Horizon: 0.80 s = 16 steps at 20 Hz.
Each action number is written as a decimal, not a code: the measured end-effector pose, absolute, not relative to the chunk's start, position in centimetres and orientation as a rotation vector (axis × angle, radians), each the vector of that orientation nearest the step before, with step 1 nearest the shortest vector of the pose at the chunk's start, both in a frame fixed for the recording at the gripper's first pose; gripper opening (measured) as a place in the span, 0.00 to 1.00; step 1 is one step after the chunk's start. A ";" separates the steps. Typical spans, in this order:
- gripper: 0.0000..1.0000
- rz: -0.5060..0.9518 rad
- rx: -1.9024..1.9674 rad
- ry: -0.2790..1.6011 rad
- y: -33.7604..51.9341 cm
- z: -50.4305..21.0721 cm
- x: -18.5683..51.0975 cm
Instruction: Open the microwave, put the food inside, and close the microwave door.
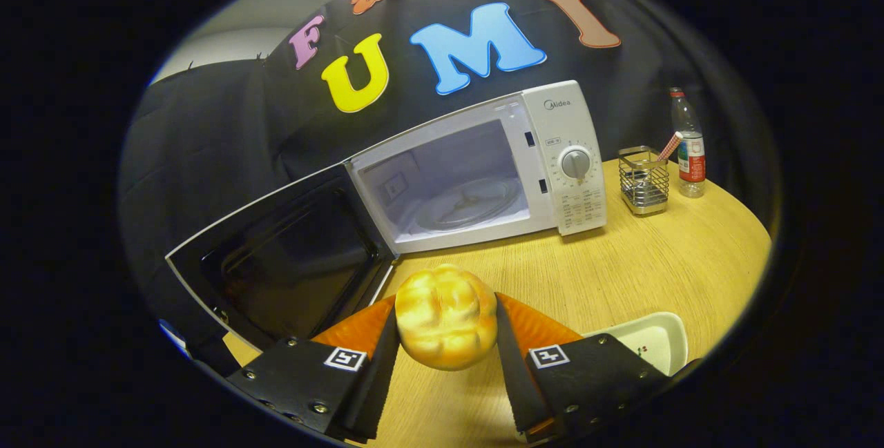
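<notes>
Desk (621,275) space is shared by the microwave (483,165), whose door (276,261) is swung wide, so opening is judged done. Bread roll (445,317) is clenched between claw (446,348) fingers, short of the cavity; loading and closing remain.

Black tongs (445,337), orange-backed fingers (359,329), a square black-and-white marker on each, silver screws, possibly ribbed inner pads

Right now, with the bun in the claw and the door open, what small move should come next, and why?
Probably carry the bun forward into the microwave cavity. The claw is shut on it, the door is swung wide open, and the glass turntable beyond the fingers is bare.
</notes>
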State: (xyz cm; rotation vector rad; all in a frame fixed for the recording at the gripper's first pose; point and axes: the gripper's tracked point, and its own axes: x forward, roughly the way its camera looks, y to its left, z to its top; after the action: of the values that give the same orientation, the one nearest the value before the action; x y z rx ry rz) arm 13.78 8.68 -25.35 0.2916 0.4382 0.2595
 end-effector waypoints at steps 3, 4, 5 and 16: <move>0.71 0.245 0.302 0.409 10.1 -24.9 16.6; 0.71 0.244 0.308 0.402 10.8 -24.8 17.6; 0.71 0.243 0.314 0.392 11.5 -24.6 18.6; 0.71 0.108 0.317 0.346 14.5 -25.8 31.1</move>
State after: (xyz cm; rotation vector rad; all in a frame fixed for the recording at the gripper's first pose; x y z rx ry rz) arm 31.09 14.54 -25.75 0.3175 0.3462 0.1076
